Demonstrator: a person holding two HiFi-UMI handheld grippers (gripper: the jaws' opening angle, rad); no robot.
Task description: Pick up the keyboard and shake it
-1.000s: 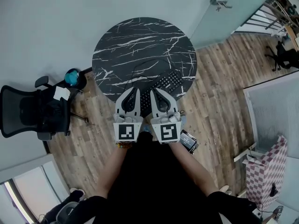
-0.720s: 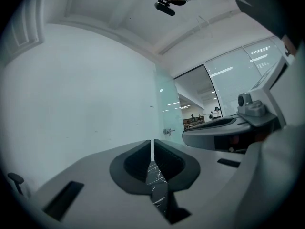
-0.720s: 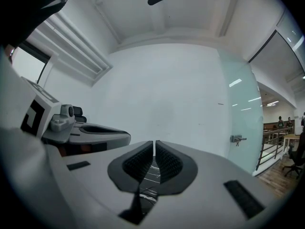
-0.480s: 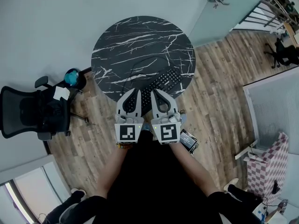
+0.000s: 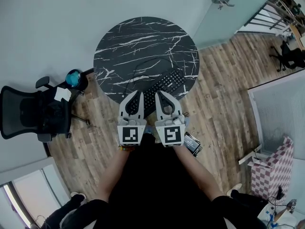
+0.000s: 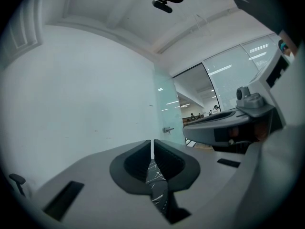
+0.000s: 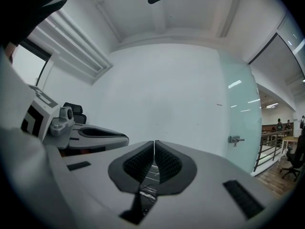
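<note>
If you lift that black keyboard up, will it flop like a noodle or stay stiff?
Probably stiff: the keyboard looks like one flat, hard slab. It is long and thin, so if it is lifted by one end, the other end may dip. Its thin cable trails across the marble table and would likely drag along behind it.

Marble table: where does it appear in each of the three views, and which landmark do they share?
Head view: marble table, upper centre.
Left gripper view: thin sliver low centre, between the jaws of the shut left tool.
Right gripper view: similar sliver, between the jaws of the shut right tool.
Shared landmark: the glass door's handle.
</note>
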